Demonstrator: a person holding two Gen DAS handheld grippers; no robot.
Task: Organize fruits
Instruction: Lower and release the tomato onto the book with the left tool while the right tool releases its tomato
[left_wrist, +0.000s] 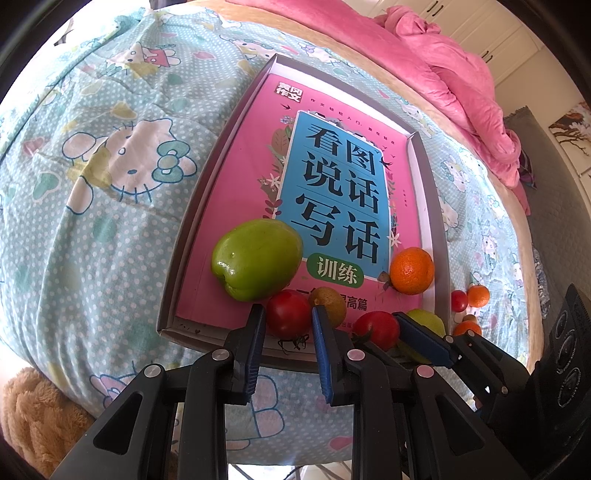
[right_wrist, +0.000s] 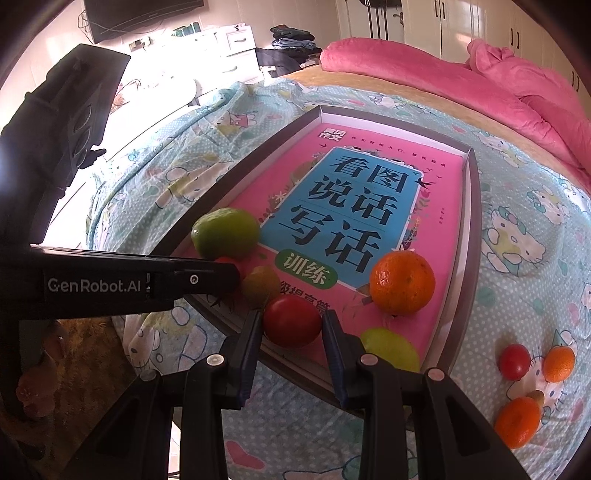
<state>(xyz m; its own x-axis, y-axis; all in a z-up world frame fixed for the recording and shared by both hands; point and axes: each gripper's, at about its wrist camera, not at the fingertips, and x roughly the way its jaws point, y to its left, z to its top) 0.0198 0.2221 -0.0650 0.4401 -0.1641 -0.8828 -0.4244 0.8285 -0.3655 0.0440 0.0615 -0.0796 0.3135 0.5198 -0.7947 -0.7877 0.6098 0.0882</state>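
Two hand-held black grippers with blue finger pads meet at the near edge of a shallow grey cardboard box lid set on a bed's cartoon-cat quilt, each closed on a small fruit. The left gripper has its jaws drawn narrow around a glossy red cherry tomato; the right gripper clasps a second red tomato just inside the lid's near wall. A pink-and-blue children's workbook lines the lid, and already resting on it are a large, smooth green fruit with a dimpled end, a pebbled orange mandarin, a dull olive-brown small fruit and a pale yellow-green fruit. Outside the lid, on the quilt to the right, wait another cherry tomato and two small mandarins. The risks look plain: the tomatoes are thin-skinned and round, so too hard a squeeze could split them, and once released onto the slick book cover they may roll into their neighbours. The soft bedding under the lid could also let it tip if a gripper leans on the near wall, and the two tools work close enough to knock together.
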